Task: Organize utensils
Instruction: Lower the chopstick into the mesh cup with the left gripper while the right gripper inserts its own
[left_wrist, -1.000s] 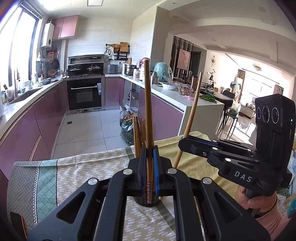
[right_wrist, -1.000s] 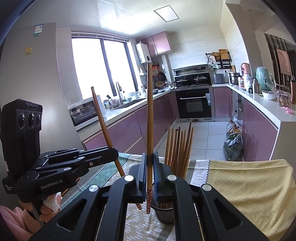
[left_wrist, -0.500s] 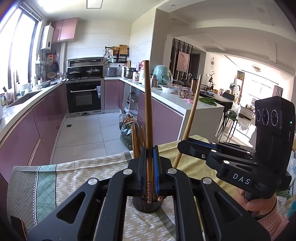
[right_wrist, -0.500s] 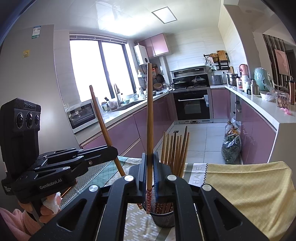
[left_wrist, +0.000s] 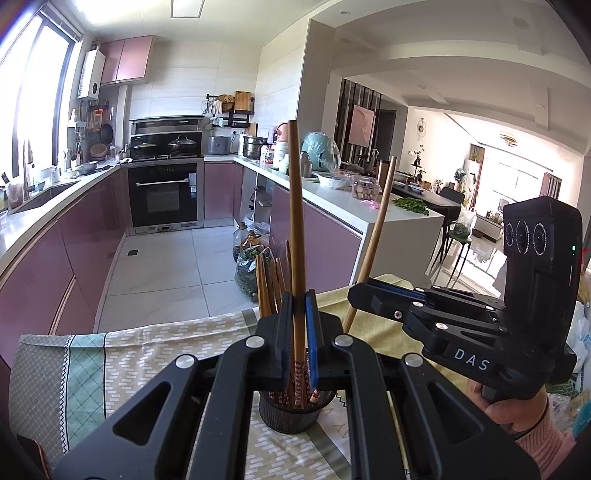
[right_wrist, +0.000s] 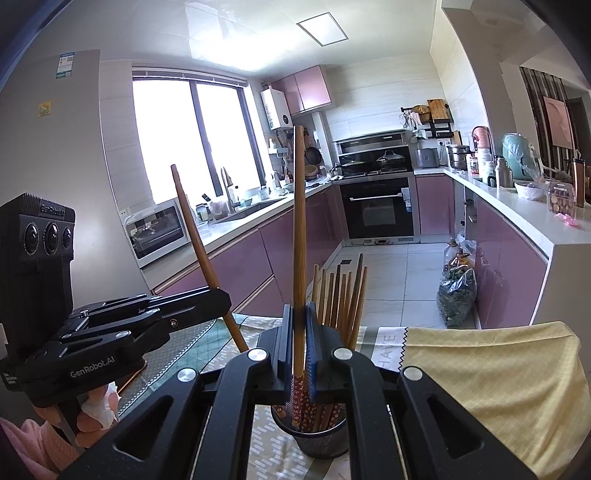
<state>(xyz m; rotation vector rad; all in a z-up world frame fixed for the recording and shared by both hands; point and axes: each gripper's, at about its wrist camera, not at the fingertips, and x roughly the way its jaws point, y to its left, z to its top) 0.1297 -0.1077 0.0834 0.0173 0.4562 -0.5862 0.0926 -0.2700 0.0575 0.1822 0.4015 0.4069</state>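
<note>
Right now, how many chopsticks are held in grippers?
2: one chopstick upright in the left gripper, another chopstick in the right gripper, both above the holder.

The tabletop (left_wrist: 55, 387) wears 1 patterned green cloth. A yellow cloth (right_wrist: 498, 376) lies right of the jaws. A dark cup (right_wrist: 321, 441) stands just below them.

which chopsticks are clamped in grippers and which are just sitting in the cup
Two long brown wooden chopsticks are clamped, one in the left gripper and one in the right gripper. The shorter-looking bunch stands loose in the dark mesh cup.
</note>
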